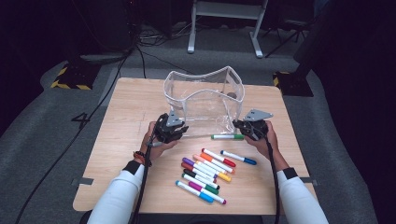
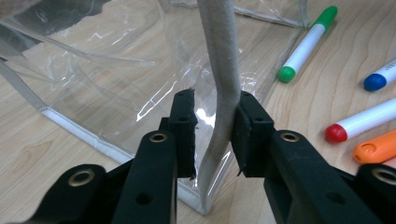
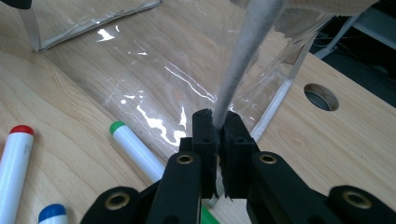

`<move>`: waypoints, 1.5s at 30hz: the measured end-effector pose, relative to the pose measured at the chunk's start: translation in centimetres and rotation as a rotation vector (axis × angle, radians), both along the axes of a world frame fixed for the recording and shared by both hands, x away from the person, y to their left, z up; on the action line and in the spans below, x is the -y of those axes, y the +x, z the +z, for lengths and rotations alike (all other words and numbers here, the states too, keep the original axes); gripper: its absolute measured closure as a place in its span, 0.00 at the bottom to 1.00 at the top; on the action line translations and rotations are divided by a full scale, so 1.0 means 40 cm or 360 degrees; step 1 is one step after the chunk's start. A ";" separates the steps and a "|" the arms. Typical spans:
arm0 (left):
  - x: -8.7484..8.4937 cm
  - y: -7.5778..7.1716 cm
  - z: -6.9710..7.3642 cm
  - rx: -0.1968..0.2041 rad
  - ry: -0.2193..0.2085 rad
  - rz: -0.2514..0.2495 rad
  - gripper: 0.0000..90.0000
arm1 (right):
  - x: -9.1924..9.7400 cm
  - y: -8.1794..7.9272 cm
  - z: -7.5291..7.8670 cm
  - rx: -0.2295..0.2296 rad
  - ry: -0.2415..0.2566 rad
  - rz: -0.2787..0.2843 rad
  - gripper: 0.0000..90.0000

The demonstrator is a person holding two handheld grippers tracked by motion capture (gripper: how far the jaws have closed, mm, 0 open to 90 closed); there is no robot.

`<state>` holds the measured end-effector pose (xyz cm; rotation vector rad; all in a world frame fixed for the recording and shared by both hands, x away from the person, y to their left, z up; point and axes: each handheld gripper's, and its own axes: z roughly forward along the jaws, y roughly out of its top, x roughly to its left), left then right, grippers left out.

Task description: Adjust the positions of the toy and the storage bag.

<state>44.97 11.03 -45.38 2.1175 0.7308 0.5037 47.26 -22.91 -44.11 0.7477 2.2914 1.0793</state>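
Now a clear plastic pouch (image 1: 204, 100) is being held upright near the middle of the table (image 1: 126, 107), toward its far edge, with its mouth open upward. Its white fabric trim (image 2: 223, 88) is being straddled by the left claw (image 1: 172, 132) at the pouch's near left corner; in the left gripper view the jaws are seen partly open, the trim lying against one pad with a gap showing at the other, so a firm grip is not being made there. At the near right corner the trim is being pinched by the right claw (image 1: 246, 127), whose jaws are pressed almost together on the band.

A green-capped marker (image 1: 227, 136) is lying just in front of the pouch, between the two claws, while the other markers (image 1: 205, 175) are spread in a loose cluster toward the near edge.

As a judgement, the weak point is being found on the left side: with the trim only loosely bracketed, it could be let slip, and the soft wall could sag and close the mouth. Should the right side be pulled too hard, the pouch might be dragged or tipped onto the green marker.
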 end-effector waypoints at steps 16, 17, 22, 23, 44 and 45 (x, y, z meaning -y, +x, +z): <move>0.068 -0.022 0.006 -0.0009 0.0021 -0.0166 0.88 | 0.108 -0.070 0.005 -0.0065 0.0047 0.0008 0.96; 0.070 -0.024 0.007 -0.0013 0.0020 -0.0179 0.88 | 0.115 -0.077 0.005 -0.0070 0.0054 0.0011 0.96; 0.081 -0.032 0.008 -0.0017 0.0026 -0.0219 0.88 | 0.134 -0.108 0.005 -0.0078 0.0055 0.0010 0.96; 0.083 -0.033 0.008 -0.0019 0.0022 -0.0219 0.88 | 0.135 -0.114 0.006 -0.0078 0.0050 0.0008 0.96; 0.025 -0.064 0.016 -0.0002 0.0030 -0.0226 0.97 | 0.144 -0.168 0.001 -0.0098 0.0089 0.0058 0.97; 0.015 -0.067 0.016 -0.0005 0.0025 -0.0233 0.97 | 0.147 -0.169 -0.001 -0.0107 0.0106 0.0058 0.97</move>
